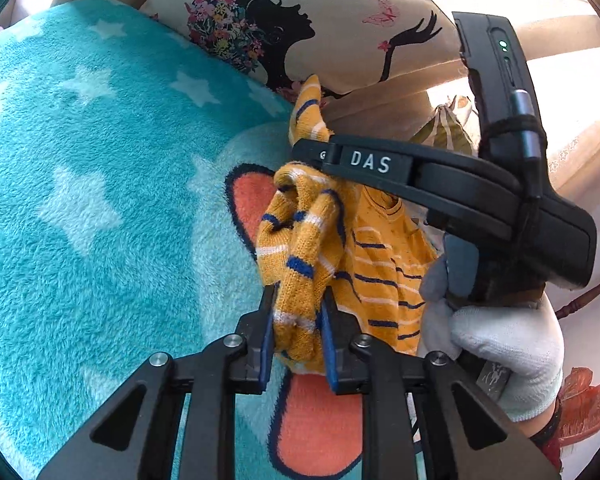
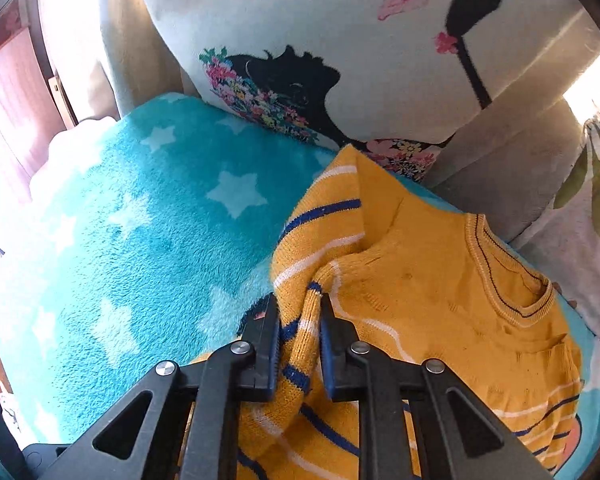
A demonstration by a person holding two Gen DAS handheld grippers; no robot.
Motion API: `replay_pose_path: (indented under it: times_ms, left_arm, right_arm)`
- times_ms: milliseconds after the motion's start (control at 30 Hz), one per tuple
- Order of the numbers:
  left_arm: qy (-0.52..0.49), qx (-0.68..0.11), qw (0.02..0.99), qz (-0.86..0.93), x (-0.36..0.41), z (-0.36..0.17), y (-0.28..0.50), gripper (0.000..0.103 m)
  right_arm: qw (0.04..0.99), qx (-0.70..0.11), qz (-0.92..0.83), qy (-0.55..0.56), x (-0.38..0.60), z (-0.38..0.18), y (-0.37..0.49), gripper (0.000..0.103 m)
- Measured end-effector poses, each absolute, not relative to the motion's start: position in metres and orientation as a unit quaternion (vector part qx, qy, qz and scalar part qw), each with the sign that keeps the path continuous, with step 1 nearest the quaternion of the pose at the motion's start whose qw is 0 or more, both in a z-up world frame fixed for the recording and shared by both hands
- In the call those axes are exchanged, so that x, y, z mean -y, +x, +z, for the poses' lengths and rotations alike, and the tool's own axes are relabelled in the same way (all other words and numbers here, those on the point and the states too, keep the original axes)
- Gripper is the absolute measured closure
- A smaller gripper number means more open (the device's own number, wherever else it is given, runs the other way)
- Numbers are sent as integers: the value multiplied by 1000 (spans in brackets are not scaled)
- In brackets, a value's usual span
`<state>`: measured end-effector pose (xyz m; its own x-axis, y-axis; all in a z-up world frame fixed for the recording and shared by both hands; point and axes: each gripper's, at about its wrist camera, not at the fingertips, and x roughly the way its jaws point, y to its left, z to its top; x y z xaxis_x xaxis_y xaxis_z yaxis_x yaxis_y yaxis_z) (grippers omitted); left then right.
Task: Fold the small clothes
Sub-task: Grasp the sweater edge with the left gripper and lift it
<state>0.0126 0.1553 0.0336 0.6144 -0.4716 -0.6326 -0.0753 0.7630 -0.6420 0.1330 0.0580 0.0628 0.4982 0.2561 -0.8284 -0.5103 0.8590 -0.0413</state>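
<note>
A small mustard-yellow knit sweater [image 2: 440, 300] with blue and white stripes lies on a teal star blanket [image 2: 140, 220]. My right gripper [image 2: 300, 312] is shut on a bunched sleeve fold near the sweater's left shoulder. In the left wrist view my left gripper [image 1: 298, 308] is shut on another bunched part of the sweater [image 1: 300, 248], lifted off the blanket [image 1: 100, 200]. The right gripper's black body [image 1: 440, 184] crosses just beyond it, held by a white-gloved hand [image 1: 508, 344]. The sweater's neckline [image 2: 512, 284] faces right.
A cream cushion [image 2: 340, 40] printed with a black silhouette and flowers leans behind the blanket, also seen in the left wrist view [image 1: 320, 20]. A beige sofa back [image 2: 520, 152] rises at right. The blanket carries an orange cartoon patch [image 1: 320, 420].
</note>
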Motion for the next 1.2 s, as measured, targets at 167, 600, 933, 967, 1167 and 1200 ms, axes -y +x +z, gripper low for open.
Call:
replay_pose_path:
  times_ms: [167,600,933,967,1167,1200]
  left_arm:
    - [-296,-418,849,-127,-133,46,10,84]
    - [-230,-432,854,-178,-47,69,13,92]
    - [-108,-390,891,-203,-6,99,-22,49]
    - [-85,-387,897,-197,-3,99,-24,36]
    - [49,-344,929,-127,8,96,-37,32]
    - [59,-335,932,-121,8,98,-38,32]
  right_arm:
    - [866,-431,232,-101,-20,75,127,86]
    - [878,-422,226,-14,78,81,118,87]
    - [870,-428,239,58,143,70,115,88]
    - [868,-429,242,61,145,69,115,88]
    - [864,-428,258,63,141,67,115,88]
    - [863,-428,260,62,139,67,115,88]
